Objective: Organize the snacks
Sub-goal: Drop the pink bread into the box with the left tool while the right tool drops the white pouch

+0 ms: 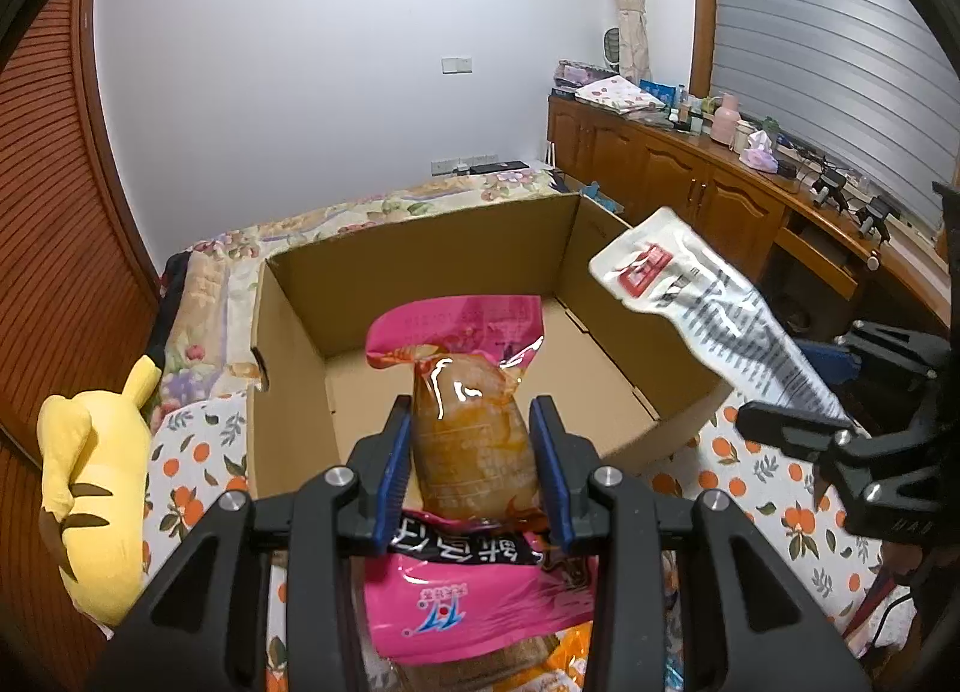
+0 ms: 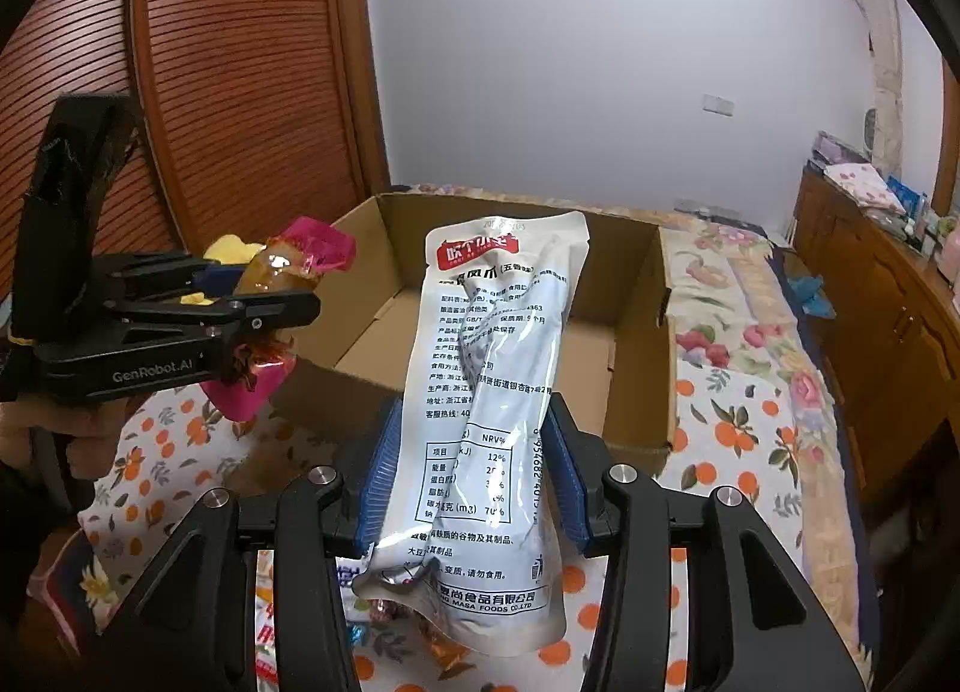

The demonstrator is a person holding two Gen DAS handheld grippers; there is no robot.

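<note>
My left gripper point(image 1: 471, 440) is shut on a pink snack packet point(image 1: 474, 440) with brown food showing through its clear window, held above the near edge of an open cardboard box point(image 1: 420, 248). My right gripper point(image 2: 474, 452) is shut on a long white snack pouch point(image 2: 486, 392) with printed text, held upright before the same box point(image 2: 636, 296). The white pouch point(image 1: 708, 308) shows at the right of the left wrist view, over the box's right wall. The left gripper point(image 2: 282, 308) with the pink packet point(image 2: 300, 254) shows at the left of the right wrist view. The box looks empty inside.
The box stands on a bed with an orange-print sheet point(image 2: 744, 440). A yellow plush toy point(image 1: 96, 488) lies left of the box. More snack packets point(image 2: 384, 620) lie on the sheet below the grippers. A wooden cabinet point(image 1: 690, 170) with clutter runs along the right wall.
</note>
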